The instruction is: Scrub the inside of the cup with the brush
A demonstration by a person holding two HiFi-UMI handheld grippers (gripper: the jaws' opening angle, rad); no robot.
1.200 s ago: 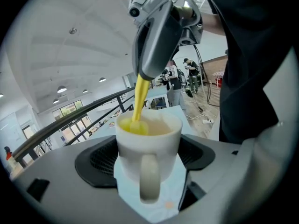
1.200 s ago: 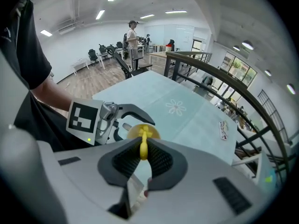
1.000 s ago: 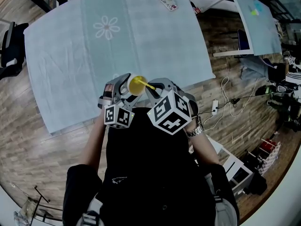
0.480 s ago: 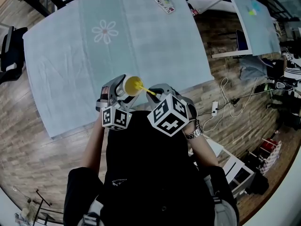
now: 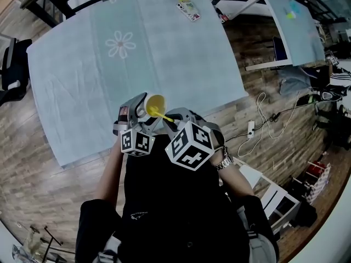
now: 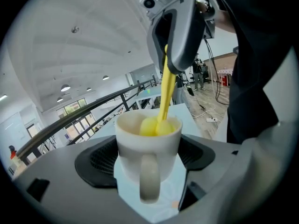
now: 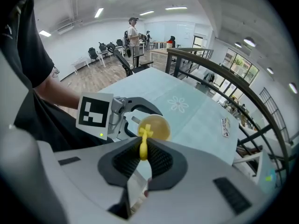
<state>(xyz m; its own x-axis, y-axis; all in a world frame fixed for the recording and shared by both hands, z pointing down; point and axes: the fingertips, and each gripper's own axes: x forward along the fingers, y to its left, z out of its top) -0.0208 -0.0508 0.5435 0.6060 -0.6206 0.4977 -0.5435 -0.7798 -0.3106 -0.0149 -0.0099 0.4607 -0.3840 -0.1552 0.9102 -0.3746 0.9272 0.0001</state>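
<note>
A pale blue tablecloth (image 5: 181, 53) printed with a white daisy (image 5: 120, 44) fills the upper middle of the head view, with a phone (image 5: 188, 10) near its top edge. At right, a white power strip (image 5: 250, 129) lies on the wooden floor (image 5: 33, 174).

Ahead of both tongs, the pale blue cloth-covered tabletop (image 5: 164, 48) lies open; its only obstacle is a small flat patterned object (image 5: 188, 9) at the far edge. The left tongs (image 6: 148, 160) have no spare gap, because a white ceramic mug (image 6: 148, 139) fills the space between the jaws. The mug's mouth is taken up by the head of a yellow plastic brush (image 6: 163, 90). The brush's handle is clamped in the right tongs (image 7: 141, 148), which crowd in just beside the mug. Close behind both tongs stands the person's black-clad torso (image 5: 175, 201). To their right, past the tabletop edge, white cables (image 5: 263, 111) and a power strip (image 5: 250, 126) lie on the wooden floor (image 5: 33, 185).
</note>
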